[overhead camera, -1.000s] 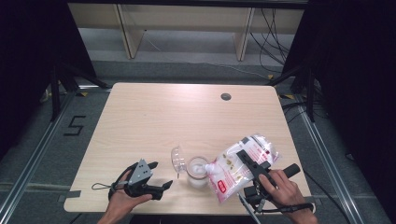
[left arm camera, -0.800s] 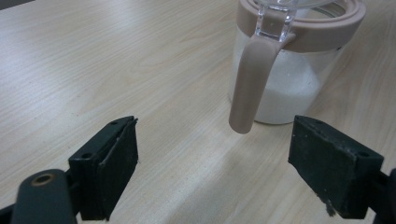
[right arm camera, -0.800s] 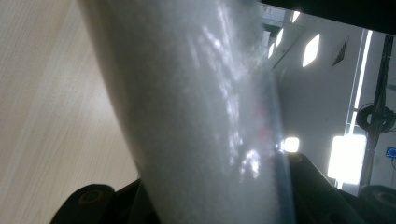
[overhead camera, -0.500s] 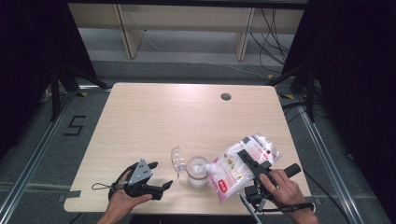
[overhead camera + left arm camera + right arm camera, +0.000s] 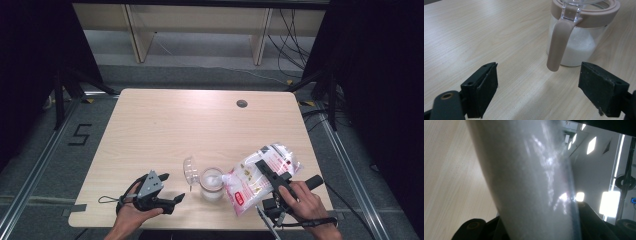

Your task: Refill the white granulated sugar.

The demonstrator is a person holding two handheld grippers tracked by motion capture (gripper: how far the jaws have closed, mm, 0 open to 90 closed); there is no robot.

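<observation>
My right gripper (image 5: 267,172) pinches bag (image 5: 252,182), tilted toward jar (image 5: 211,184) at 9 o'clock, probably to pour | left gripper (image 5: 172,200) spread, idle at jar's 8 o'clock

Jar (image 5: 584,37) on table (image 5: 486,32), beyond open jaws.

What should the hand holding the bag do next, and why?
Probably tip the bag a little more over the jar. The right gripper is shut on the bag, whose low corner sits right beside the jar's open mouth, lid flipped up. The jar shows white grains only partway up, and the left gripper rests open nearby, holding nothing.
</observation>
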